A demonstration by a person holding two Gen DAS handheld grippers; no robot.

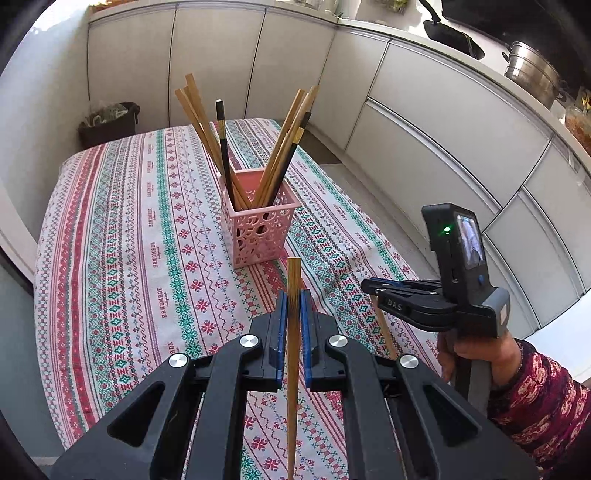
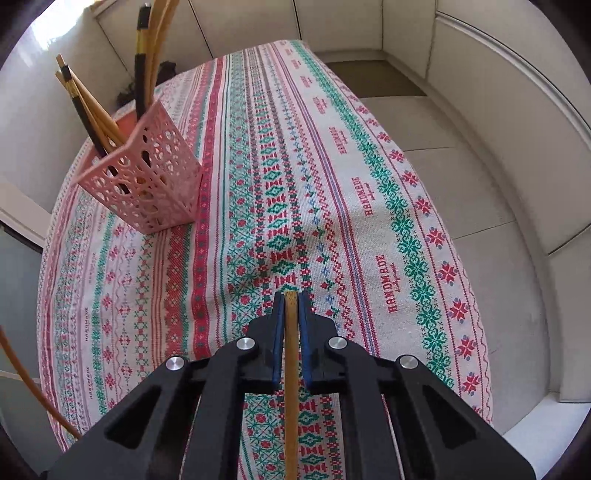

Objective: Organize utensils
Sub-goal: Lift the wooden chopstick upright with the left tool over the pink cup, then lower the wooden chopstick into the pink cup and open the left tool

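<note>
Both claws, left [image 1: 294, 306] and right [image 2: 291, 310], are clamped on one chopstick [image 1: 293, 332] each, seemingly to be lowered upright into the pink basket [image 1: 258, 229].

A home kitchen: white cabinet fronts [image 1: 424, 122] run under a countertop [image 1: 406, 33] carrying a black pan [image 1: 448, 37] and a steel pot [image 1: 532, 72]. A bin [image 1: 109, 123] stands past the table's far left corner; the table wears a patterned cloth [image 1: 140, 240].
</note>
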